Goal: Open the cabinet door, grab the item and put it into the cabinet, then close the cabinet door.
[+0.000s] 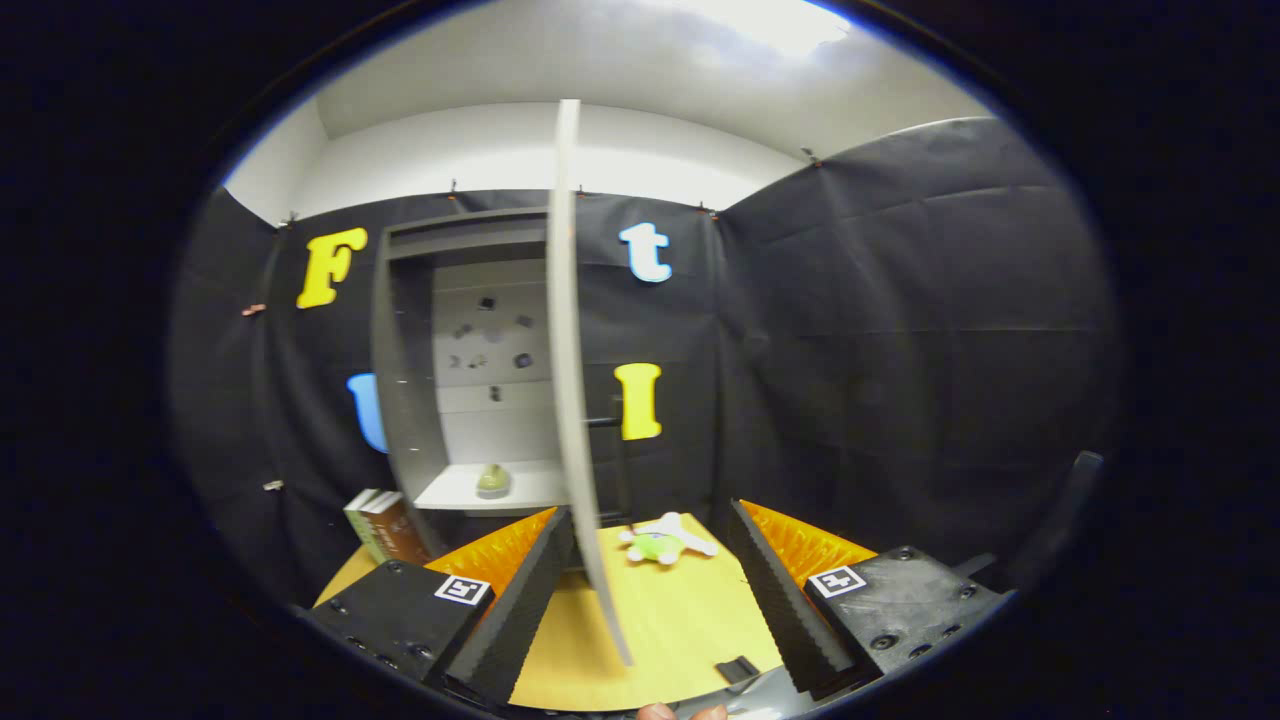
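A yellow wooden table (680,630) sits in a booth hung with black cloth, under a white ceiling with a bright light. Nearest, the gripper (650,600) has its two ribbed black fingers (520,610) spread wide, holding nothing; a fingertip of the person's hand (655,712) shows just below them. Between the fingers rises the thin grey edge of the cabinet door (568,350), seen edge-on and standing open, passing close to the left finger. Whether that finger touches the door I cannot tell. On the table just beyond the fingers lies the item, a small green and white plush toy (665,543), to the right of the door edge and well clear of it. A small black block (738,668) lies on the table near the right finger. Further off, to the left, some books (378,525) stand at the foot of the cabinet (410,400). Its lower shelf (455,492) already holds a small greenish object (492,481).

The door looks open, so the step in hand is likely the grab. To do it well, shift the gripper right so the door edge leaves the gap, centre the toy's body between the fingers, come down low to the table, and press only once both pads flank it
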{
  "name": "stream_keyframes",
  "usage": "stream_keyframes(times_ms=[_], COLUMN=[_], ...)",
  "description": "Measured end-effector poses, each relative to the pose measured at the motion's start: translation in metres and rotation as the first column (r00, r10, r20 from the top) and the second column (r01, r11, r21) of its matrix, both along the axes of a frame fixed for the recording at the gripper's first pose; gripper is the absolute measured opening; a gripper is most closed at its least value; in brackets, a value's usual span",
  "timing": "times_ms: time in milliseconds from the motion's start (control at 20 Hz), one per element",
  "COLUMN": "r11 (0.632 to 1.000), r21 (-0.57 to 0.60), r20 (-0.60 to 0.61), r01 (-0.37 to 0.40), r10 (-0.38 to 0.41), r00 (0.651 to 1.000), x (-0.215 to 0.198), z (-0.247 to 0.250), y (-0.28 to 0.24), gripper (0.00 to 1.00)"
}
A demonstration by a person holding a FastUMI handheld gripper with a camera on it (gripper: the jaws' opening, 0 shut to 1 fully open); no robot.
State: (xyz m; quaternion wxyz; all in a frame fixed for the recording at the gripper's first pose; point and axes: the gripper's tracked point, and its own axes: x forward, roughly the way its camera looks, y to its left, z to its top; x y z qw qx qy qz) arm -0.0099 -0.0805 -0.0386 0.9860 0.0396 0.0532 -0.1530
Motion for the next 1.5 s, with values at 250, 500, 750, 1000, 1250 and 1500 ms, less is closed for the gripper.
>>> stream_keyframes(times_ms=[250,500,750,1000,1250,1500], r11=[0.992,0.997,0.999,0.997,0.993,0.983], r21=[0.043,0.048,0.028,0.073,0.11,0.146], r20=[0.007,-0.025,-0.022,-0.02,-0.014,-0.013], r01=[0.119,0.058,0.025,0.022,-0.036,-0.115], r10=[-0.119,-0.057,-0.024,-0.02,0.038,0.118], r00=[0.993,0.998,0.999,1.0,0.999,0.993], x=[0.034,0.099,0.126,0.119,0.116,0.126], z=[-0.014,-0.035,-0.037,-0.035,-0.037,-0.041], y=[-0.072,-0.067,-0.048,-0.028,0.02,0.066], gripper=[0.98,0.98,0.96,0.98,0.98,0.98])
